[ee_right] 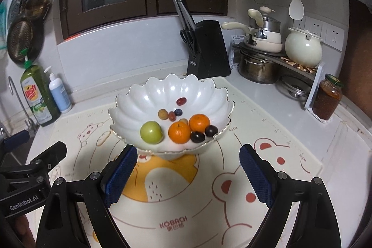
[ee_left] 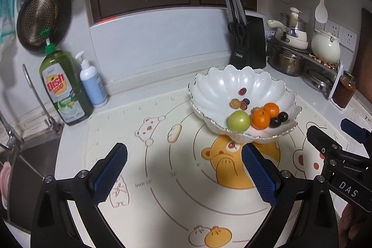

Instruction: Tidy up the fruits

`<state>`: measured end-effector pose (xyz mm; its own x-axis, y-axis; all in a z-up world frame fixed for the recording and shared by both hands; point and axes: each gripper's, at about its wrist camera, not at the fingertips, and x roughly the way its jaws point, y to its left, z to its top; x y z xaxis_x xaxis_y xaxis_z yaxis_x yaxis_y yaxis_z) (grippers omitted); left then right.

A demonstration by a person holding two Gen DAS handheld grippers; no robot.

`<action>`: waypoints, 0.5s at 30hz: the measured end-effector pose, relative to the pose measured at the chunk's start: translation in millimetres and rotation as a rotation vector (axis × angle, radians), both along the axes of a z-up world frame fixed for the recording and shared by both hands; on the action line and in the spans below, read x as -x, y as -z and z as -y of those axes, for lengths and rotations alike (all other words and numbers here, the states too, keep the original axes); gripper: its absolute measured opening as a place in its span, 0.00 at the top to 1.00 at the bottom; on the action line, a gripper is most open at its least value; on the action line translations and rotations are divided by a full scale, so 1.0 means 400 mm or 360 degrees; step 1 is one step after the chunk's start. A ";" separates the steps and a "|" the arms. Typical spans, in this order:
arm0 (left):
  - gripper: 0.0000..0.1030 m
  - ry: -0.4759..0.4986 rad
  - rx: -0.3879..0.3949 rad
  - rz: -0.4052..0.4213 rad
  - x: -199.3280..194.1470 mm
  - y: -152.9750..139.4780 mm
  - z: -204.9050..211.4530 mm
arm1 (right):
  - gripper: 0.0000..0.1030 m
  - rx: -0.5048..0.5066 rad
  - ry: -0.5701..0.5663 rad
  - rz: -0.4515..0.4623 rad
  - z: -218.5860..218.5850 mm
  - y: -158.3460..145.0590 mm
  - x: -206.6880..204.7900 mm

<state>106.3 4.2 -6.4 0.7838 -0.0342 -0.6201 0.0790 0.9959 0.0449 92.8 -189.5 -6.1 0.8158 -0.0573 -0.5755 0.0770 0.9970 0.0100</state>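
A white scalloped bowl (ee_left: pixel 216 87) (ee_right: pixel 144 99) stands on the bear-printed mat (ee_left: pixel 162 178) (ee_right: pixel 267 166). In it lie a green apple (ee_left: pixel 239 121) (ee_right: pixel 151 132), two oranges (ee_left: pixel 260 119) (ee_right: pixel 179 132), two dark plums (ee_left: pixel 275 122) (ee_right: pixel 197 137) and several small fruits (ee_left: pixel 235 103) (ee_right: pixel 163 113). My left gripper (ee_left: pixel 183 169) is open and empty, near the bowl's front left. My right gripper (ee_right: pixel 188 173) is open and empty, just in front of the bowl. Each gripper shows at the edge of the other's view.
A black knife block (ee_left: pixel 247 43) (ee_right: pixel 207 50) stands behind the bowl. Pots and a white kettle (ee_right: pixel 303 47) fill a rack at the right, with a sauce jar (ee_right: pixel 327 97) beside it. Dish soap (ee_left: pixel 62 87) and a pump bottle (ee_left: pixel 91 80) stand left, by the sink.
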 end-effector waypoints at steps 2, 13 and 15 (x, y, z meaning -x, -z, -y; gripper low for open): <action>0.03 -0.0008 0.0011 0.0006 0.016 0.002 -0.007 | 0.12 0.0004 -0.0007 0.0004 -0.007 -0.001 0.016; 0.03 -0.0031 0.0042 0.0063 0.121 0.001 -0.030 | 0.12 0.0020 -0.0002 0.0052 -0.024 -0.016 0.111; 0.03 -0.0027 0.0045 0.0074 0.142 -0.002 -0.033 | 0.12 0.0007 -0.0008 0.0058 -0.025 -0.018 0.126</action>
